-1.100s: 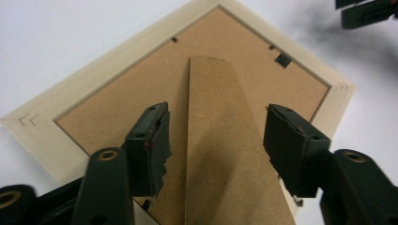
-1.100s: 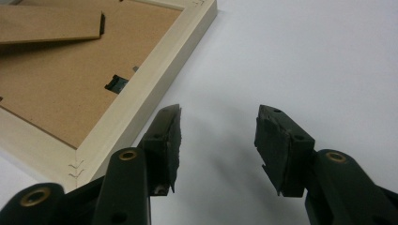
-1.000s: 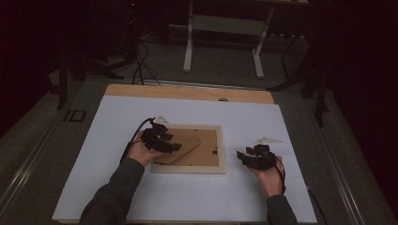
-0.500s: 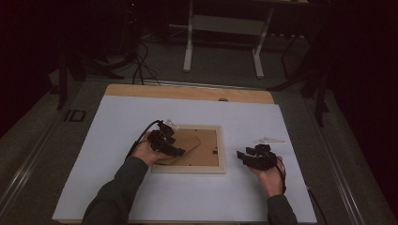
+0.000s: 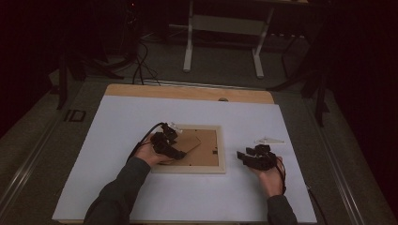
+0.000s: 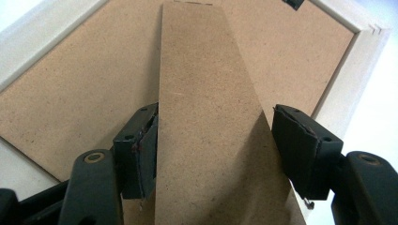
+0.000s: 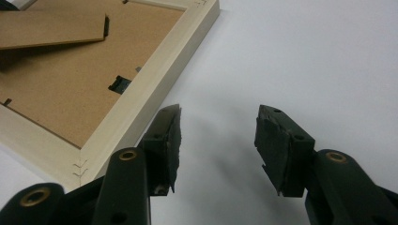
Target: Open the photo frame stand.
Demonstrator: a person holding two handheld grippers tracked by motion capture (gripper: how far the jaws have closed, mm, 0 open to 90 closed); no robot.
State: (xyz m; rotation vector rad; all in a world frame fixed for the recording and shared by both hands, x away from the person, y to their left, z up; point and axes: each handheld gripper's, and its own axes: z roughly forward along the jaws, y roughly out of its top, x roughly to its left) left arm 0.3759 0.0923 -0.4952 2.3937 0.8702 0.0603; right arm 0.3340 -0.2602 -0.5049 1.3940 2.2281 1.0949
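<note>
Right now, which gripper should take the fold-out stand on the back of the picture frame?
Left. The left gripper already straddles the stand, its jaws having just been opening and closing. The right gripper is open over bare table, beside the frame.

1. A table (image 5: 187, 93) with a wooden edge at its far side carries a white sheet (image 5: 117, 122) over most of its top.
2. A picture frame (image 5: 221, 154) lies face down on the sheet, near the middle.
3. A small clear piece (image 5: 269, 140) lies on the sheet, right of the frame.
</note>
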